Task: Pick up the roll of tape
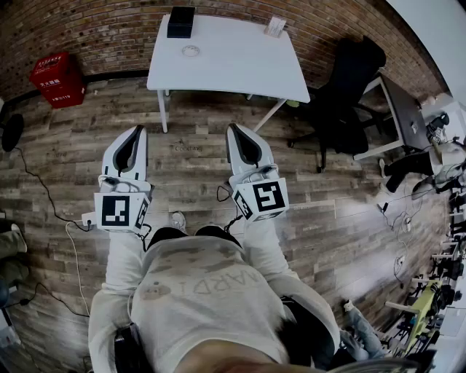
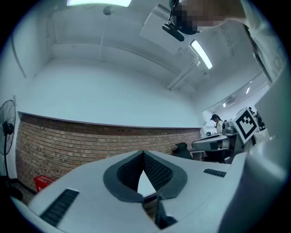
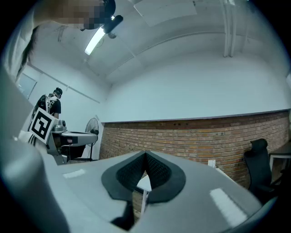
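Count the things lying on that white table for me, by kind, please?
Black box: 1
Roll of tape: 1
Small pale object, too small to identify: 1
Total: 3

Cream sweatshirt [image 1: 207, 291] with faded lettering, lower centre; white left tongs [image 1: 135, 132] and right tongs [image 1: 235, 129] carry black-and-white marker cubes [image 1: 116, 210].

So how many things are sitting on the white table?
3. A black box at the far left edge, the roll of tape just nearer, and a small pale item by the far right corner. None seem hidden.
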